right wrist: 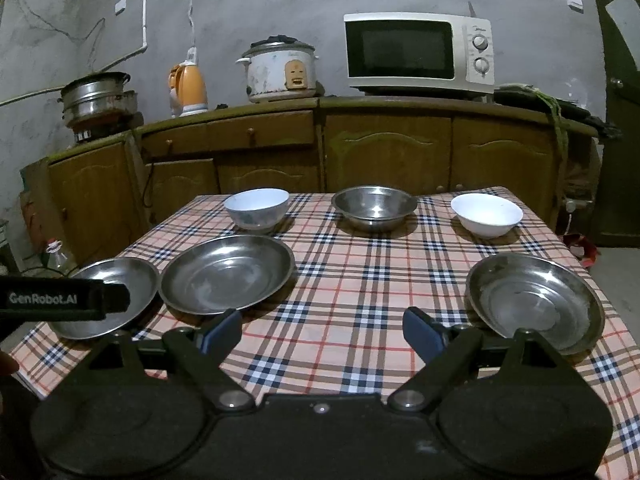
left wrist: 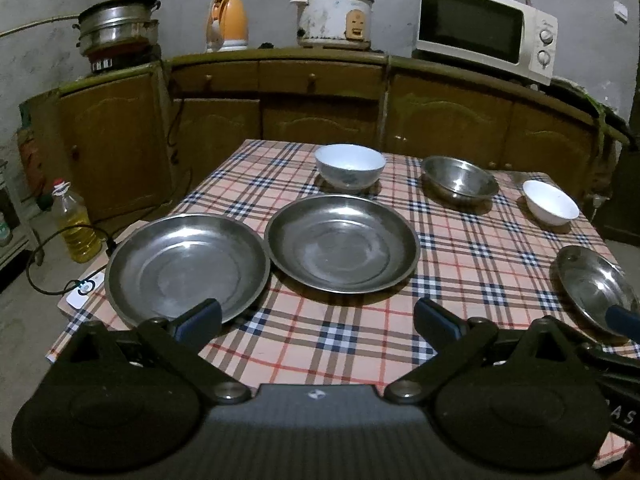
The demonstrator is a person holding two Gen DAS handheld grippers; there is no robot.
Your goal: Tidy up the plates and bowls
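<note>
Clearly nothing is held: the left gripper point(left wrist: 318, 316) and right gripper point(right wrist: 322, 330) both hover with jaws spread. Taking the middle plate point(left wrist: 342, 243) as landmark, the left plate point(left wrist: 186, 266) touches its left rim, just ahead-left of the left gripper, likely nearest.

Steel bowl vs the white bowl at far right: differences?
The steel bowl is shiny metal and mid-row; the white bowl is matte white and sits at the row's right end. The steel bowl looks wider. Both stand upright, empty, on the checked tablecloth.
</note>
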